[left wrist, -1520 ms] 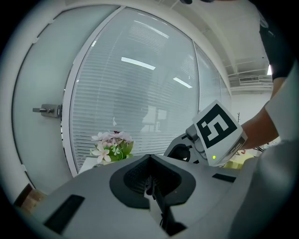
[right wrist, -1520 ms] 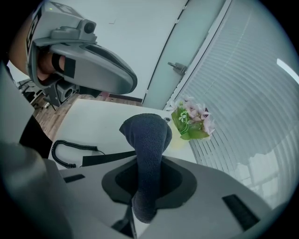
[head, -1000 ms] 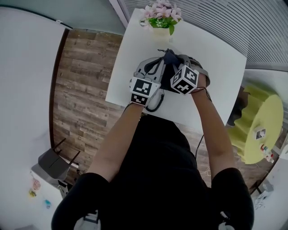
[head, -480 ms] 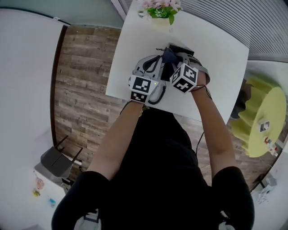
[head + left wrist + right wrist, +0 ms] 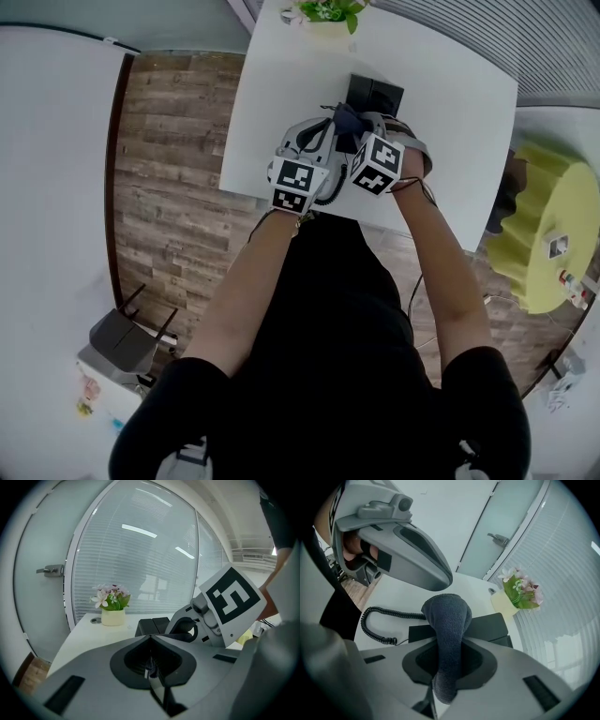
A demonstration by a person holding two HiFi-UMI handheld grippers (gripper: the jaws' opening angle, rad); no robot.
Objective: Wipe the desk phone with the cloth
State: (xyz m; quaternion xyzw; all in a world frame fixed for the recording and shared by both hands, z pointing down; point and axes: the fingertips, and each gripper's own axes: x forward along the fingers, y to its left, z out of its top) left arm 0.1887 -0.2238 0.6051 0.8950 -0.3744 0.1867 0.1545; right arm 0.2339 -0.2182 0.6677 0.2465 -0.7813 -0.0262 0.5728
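Right gripper [image 5: 446,660], fingers clamped on the cloth [image 5: 449,613], holds it over the desk phone [image 5: 490,623] for wiping; left gripper [image 5: 151,665] waits, fingers together.

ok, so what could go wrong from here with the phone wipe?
1. The coiled cord lies loose on the table near the right gripper. A stroke that way may snag it and drag the phone.
2. The cloth sticks out of the jaws as a narrow bunch, so the hard jaw tips might scrape the phone.
3. The left gripper, shut, sits close alongside, and the two could knock together.
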